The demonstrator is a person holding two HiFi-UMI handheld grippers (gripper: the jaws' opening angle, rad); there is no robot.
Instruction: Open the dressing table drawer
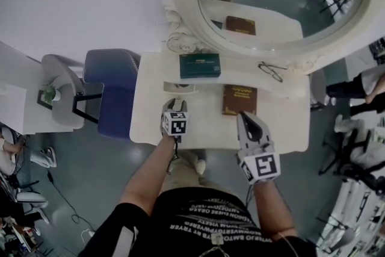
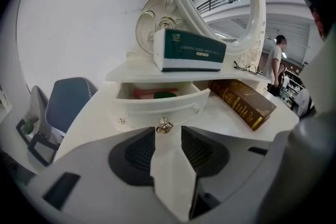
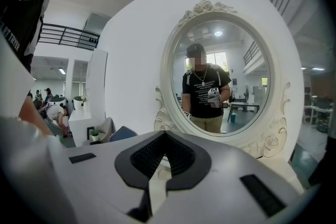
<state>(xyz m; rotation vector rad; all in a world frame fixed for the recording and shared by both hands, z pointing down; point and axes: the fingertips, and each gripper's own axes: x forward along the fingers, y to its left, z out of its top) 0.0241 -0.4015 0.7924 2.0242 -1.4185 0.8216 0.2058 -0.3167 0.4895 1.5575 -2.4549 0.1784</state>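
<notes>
Drawer (image 2: 157, 105) on the tabletop (image 2: 226, 115) is seen partly pulled out, and its ring handle (image 2: 164, 125), just before the parted left tongs (image 2: 168, 136), should be drawn straight; the right tongs (image 3: 164, 136) are closed, empty.

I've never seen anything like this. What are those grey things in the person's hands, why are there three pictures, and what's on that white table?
There is no robot here. A person holds a two-jaw gripper in each hand, and each gripper carries a camera. The top-down picture comes from a camera on the person's head. The other two look along each gripper's jaws.

The left gripper is open. The ring handle of the small drawer sits at its tips, not gripped. The drawer stands pulled out, with something red and green inside. The right gripper is shut and empty, and faces the round mirror.

A brown book lies on the white dressing table. A green box and a pair of glasses are on the shelf above the drawer. Nothing is held.
</notes>
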